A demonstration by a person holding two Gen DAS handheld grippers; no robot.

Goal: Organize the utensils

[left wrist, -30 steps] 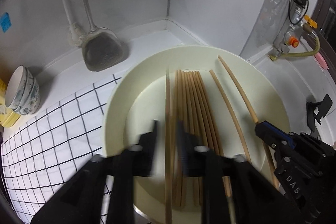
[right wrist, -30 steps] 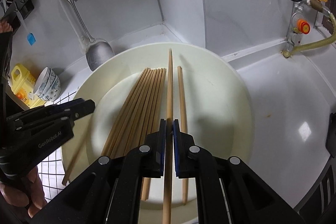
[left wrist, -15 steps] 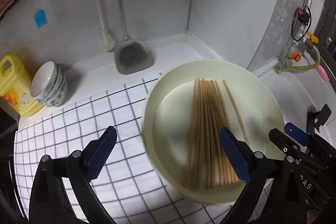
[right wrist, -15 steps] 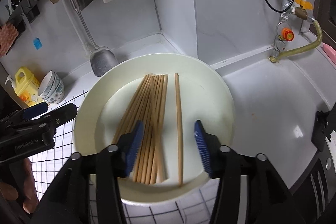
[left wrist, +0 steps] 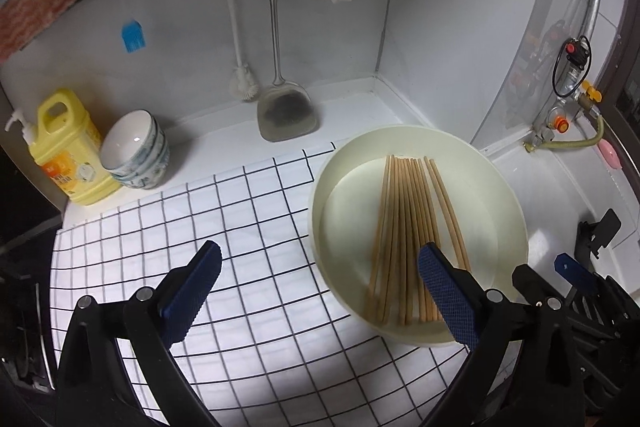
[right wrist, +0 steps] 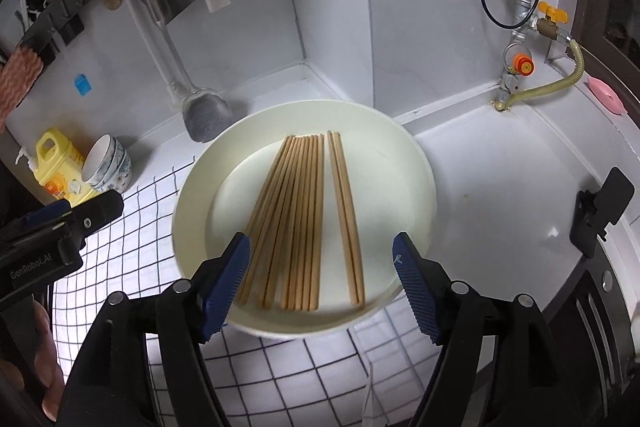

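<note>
Several wooden chopsticks (left wrist: 404,227) (right wrist: 296,223) lie side by side in a cream round dish (left wrist: 504,195) (right wrist: 404,155) on a white counter corner. A pair of chopsticks (right wrist: 346,215) lies slightly apart on the right of the bundle. My left gripper (left wrist: 320,287) hangs open above the checked cloth and the dish's left rim, holding nothing. My right gripper (right wrist: 322,281) is over the dish's near rim; its jaws are opening and nothing is pinched between them. Each gripper shows at the edge of the other's view.
A black-and-white checked cloth (left wrist: 200,227) covers the counter left of the dish. A yellow detergent bottle (left wrist: 66,147) and stacked bowls (left wrist: 136,151) stand at the back left. A metal spatula (left wrist: 286,111) and brush hang against the wall. Gas valve and hose (right wrist: 540,67) at right.
Both grippers let go of chopsticks and opened wide. Both pulled back and up from the dish, so more counter and wall show. All chopsticks now lie in the dish.
</note>
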